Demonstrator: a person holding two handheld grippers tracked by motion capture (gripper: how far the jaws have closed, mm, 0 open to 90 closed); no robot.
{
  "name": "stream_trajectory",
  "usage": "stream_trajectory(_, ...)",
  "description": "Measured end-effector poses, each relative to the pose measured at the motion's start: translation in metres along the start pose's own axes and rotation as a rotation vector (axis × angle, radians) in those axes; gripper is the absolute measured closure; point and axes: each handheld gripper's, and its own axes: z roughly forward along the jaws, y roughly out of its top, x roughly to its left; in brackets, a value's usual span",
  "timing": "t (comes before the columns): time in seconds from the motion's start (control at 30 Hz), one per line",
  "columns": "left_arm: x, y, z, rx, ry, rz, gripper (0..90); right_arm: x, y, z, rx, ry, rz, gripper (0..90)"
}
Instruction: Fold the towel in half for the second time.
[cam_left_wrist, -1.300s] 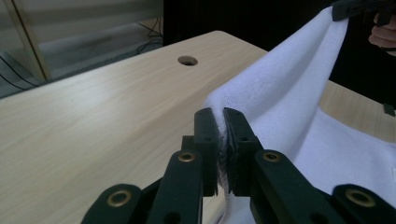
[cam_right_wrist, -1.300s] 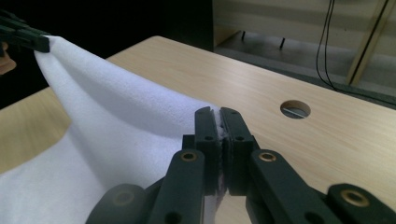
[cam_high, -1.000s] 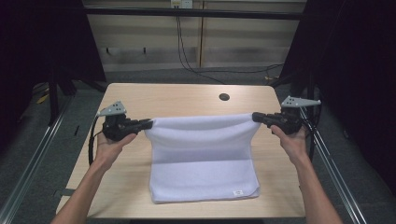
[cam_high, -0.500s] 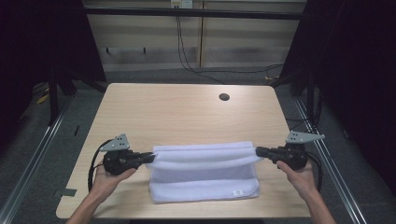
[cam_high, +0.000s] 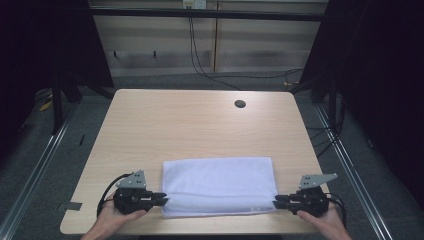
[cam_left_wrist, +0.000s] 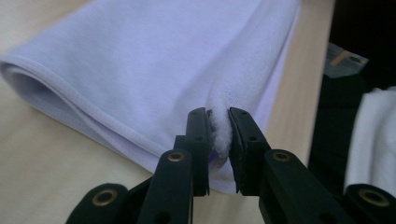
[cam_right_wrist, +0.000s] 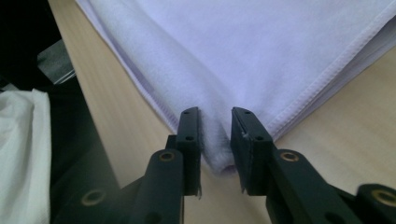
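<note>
The desk (cam_high: 200, 125) carries a white towel (cam_high: 219, 185) near its front edge, lying flat and doubled over, so a first fold looks done and any further folding or smoothing is, I judge, what remains. The left claw (cam_high: 159, 199) is clamped on the towel's near left corner, cloth pinched between its jaws. The right claw (cam_high: 278, 202) sits at the near right corner, jaws slightly apart around the cloth, seemingly letting go.
</note>
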Motion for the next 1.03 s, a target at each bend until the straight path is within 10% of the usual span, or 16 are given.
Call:
stream_trajectory(0.2,-0.008,-0.013,0.007,0.080,-0.021,0.000,70.0,0.006,-0.010,0.001,0.036,-0.002,0.007,64.7)
stream_trajectory(0.4,0.004,-0.004,-0.007,-0.072,0.023,-0.076,49.9,0.008,-0.002,-0.008,-0.077,-0.051,0.022,53.4)
stream_trajectory(0.6,0.044,0.008,-0.017,-0.181,0.174,-0.176,37.7,-0.013,0.025,-0.013,-0.215,-0.186,0.058,44.8)
stream_trajectory(0.77,0.064,-0.003,-0.028,-0.192,0.301,-0.222,33.1,-0.030,0.038,-0.014,-0.293,-0.290,0.070,40.1)
stream_trajectory(1.03,0.064,-0.013,-0.030,-0.189,0.299,-0.262,22.6,-0.039,0.016,-0.012,-0.317,-0.347,0.122,34.7)
